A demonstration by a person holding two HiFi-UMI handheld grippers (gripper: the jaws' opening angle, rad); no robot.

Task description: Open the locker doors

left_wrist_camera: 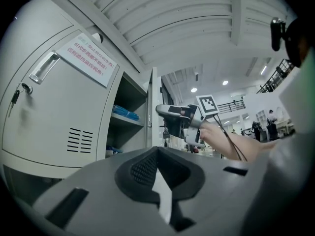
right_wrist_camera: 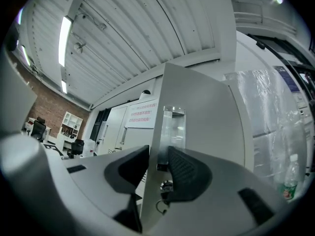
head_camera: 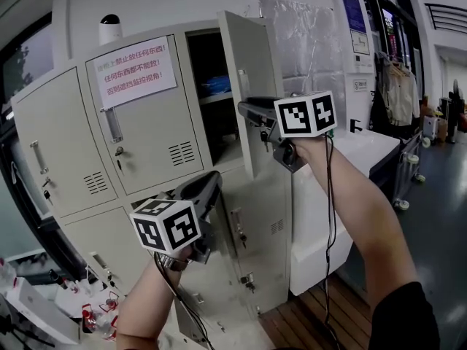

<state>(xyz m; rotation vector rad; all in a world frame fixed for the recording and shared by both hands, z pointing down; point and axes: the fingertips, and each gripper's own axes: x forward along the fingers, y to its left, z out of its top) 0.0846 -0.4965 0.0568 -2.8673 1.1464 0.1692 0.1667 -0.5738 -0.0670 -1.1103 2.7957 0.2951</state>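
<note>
Door up top stands open; my right gripper clamps its edge by the handle. My left gripper closed, tips together, held lower.

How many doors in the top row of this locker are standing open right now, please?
1: the right-hand door, swung outward. The left door and the middle door with the notice are shut. The bottom row is partly hidden.
</note>
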